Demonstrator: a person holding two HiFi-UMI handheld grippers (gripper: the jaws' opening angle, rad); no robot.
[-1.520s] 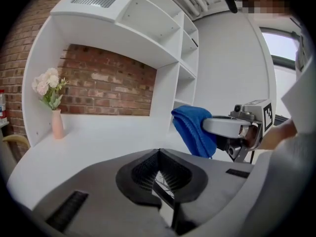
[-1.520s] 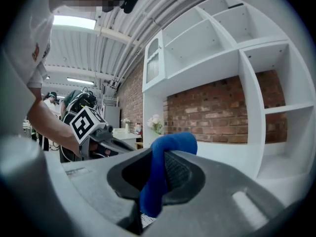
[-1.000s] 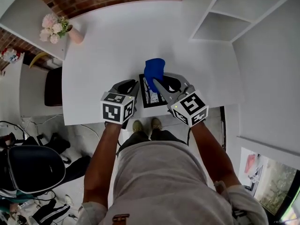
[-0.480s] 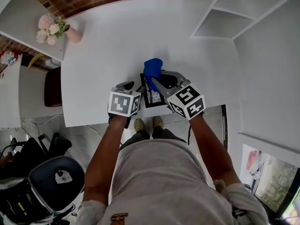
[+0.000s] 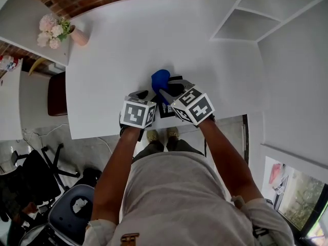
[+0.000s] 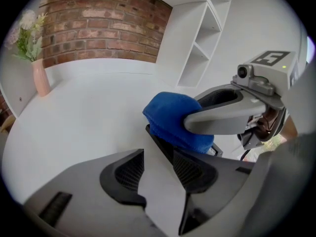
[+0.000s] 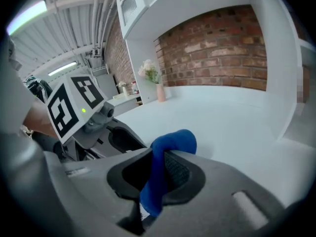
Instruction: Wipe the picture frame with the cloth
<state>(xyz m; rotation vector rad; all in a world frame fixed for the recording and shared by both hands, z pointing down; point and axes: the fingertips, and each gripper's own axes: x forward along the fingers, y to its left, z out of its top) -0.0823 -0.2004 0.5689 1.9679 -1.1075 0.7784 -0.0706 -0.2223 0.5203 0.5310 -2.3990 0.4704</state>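
A black picture frame (image 5: 165,110) lies flat near the white table's front edge, mostly hidden under both grippers; its dark edge (image 6: 160,141) shows in the left gripper view. My right gripper (image 5: 164,90) is shut on a blue cloth (image 5: 160,79), which bulges past its fingers (image 7: 174,141) and rests over the frame's far part (image 6: 173,116). My left gripper (image 5: 140,95) sits at the frame's left side. Its jaws (image 6: 157,156) have just been opening and now stand open, with only white surface between them and the frame's edge just beyond the right finger.
A pink vase of flowers (image 5: 77,35) stands at the table's far left corner. A white shelf unit (image 5: 246,14) rises at the far right, a brick wall behind. The table's front edge (image 5: 102,132) runs just under the grippers. Office chairs stand on the floor at left.
Both grippers have sunk toward the table and drawn closer together. The right one has carried the cloth left and down over the frame.
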